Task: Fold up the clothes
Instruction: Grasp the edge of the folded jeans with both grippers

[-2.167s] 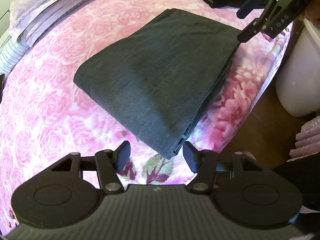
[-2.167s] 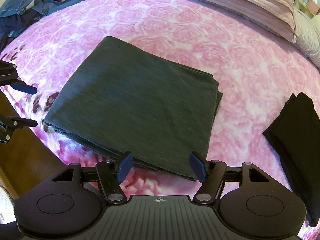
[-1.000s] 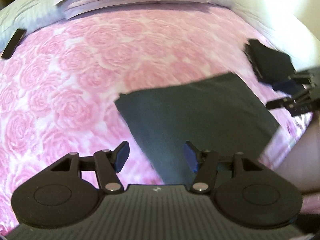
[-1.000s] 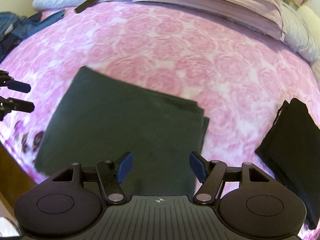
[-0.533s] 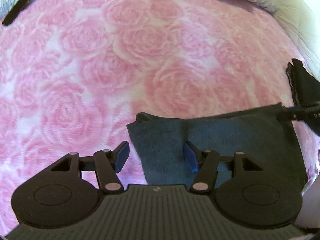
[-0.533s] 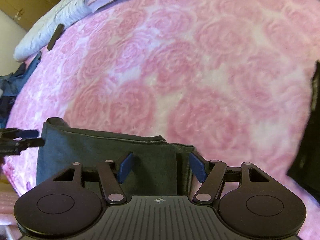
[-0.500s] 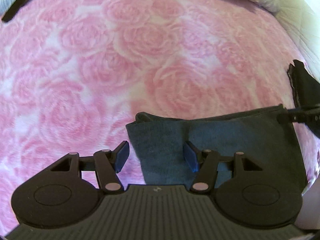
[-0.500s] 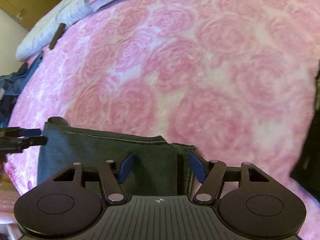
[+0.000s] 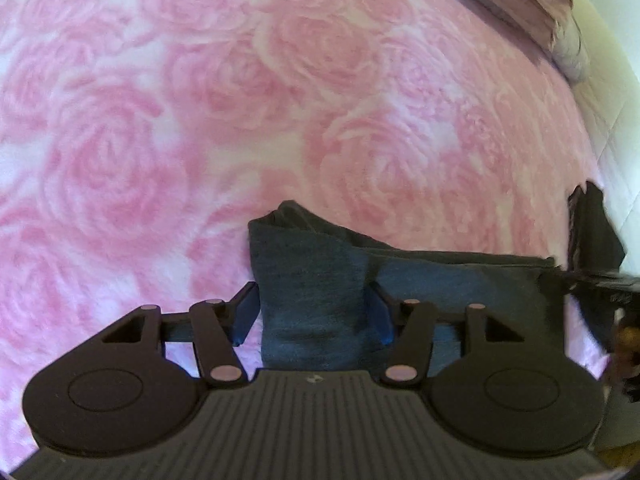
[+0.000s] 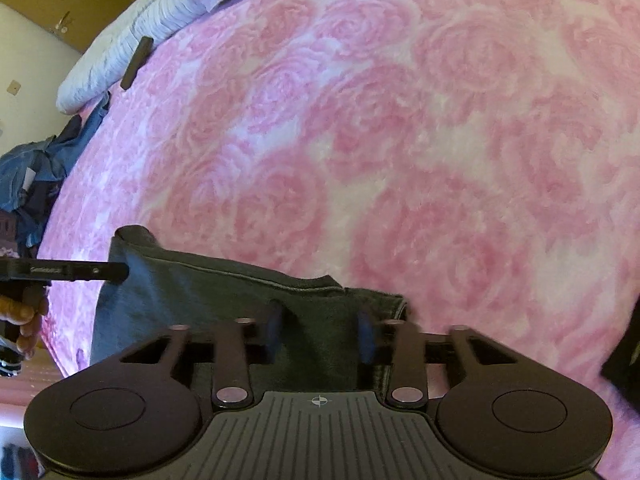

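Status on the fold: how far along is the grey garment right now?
Done: the dark grey garment already lies folded into a layered rectangle on the pink rose bedspread, with another dark folded garment set aside.
In hand: the left hand-held gripper straddles one far corner; the right hand-held gripper is closing on the other.
Left: lifting that far edge over for the next fold, not yet begun.

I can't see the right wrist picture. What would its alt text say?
The right gripper is closing its jaws on the far edge of a folded dark grey cloth lying on a pink rose-patterned bedspread. The left gripper reaches the cloth's other corner from the left.
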Motion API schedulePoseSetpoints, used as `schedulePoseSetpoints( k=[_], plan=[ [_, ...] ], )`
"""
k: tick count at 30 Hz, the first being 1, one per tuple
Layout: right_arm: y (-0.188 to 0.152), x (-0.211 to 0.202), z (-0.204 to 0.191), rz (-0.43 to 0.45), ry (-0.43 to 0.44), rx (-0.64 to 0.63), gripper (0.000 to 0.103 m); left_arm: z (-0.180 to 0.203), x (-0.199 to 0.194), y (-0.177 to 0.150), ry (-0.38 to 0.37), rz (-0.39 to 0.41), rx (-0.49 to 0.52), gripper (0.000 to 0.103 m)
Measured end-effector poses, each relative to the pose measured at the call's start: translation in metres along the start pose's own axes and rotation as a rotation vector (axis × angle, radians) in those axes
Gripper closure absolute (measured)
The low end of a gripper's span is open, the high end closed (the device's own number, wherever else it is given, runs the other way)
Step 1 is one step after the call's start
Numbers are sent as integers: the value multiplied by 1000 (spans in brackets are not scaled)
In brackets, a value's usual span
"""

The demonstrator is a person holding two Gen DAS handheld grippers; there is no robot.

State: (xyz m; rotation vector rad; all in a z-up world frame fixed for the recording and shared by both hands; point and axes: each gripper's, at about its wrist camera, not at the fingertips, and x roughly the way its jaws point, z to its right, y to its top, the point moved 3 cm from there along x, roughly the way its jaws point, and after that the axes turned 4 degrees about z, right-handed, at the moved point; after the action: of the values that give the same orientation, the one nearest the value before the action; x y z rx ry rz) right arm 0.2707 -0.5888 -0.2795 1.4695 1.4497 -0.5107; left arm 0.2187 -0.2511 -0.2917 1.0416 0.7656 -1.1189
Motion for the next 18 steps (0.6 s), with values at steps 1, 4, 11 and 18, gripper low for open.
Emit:
schedulePoseSetpoints(
  k=[1,4,11,18],
  plan=[
    [-1,-4,0,5,-3,-5,84,5,-2,0,3,7,23,50],
    [-4,-13,3,13,-17,-6,85,15,-5,-1,15,22,78,49],
    [-5,-3,17,9,-12,25,82,22,5,-4,70,35,134,42],
    [-14,-43,-9,76,-117,-85,71,41,-47,-20,62,105,223,51]
  ],
)
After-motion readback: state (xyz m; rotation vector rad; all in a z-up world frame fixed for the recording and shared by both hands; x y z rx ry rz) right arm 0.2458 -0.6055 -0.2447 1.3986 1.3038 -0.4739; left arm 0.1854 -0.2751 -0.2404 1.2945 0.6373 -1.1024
